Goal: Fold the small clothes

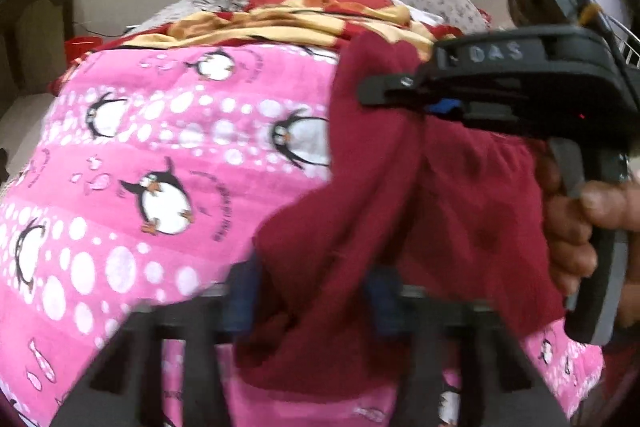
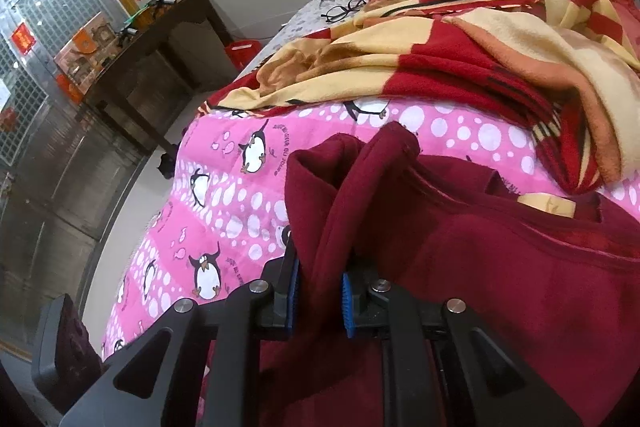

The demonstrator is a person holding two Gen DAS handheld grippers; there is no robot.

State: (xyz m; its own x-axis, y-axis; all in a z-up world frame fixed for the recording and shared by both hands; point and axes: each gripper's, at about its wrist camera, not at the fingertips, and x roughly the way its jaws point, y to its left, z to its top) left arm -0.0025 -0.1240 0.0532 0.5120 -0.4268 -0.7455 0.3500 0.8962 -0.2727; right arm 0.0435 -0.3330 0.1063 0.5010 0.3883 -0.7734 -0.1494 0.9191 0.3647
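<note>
Maroon garment (image 2: 460,267) is clamped between the blue pads (image 2: 294,291) of the right tool (image 2: 320,293). The left tool (image 1: 308,303) also pinches this cloth at 6 o'clock in its own view, although the picture is blurred there. From both tools the garment hangs above the pink penguin quilt (image 2: 240,195) on the bed. At 1 o'clock lies a red-yellow blanket (image 2: 460,51), touching the quilt.
</note>
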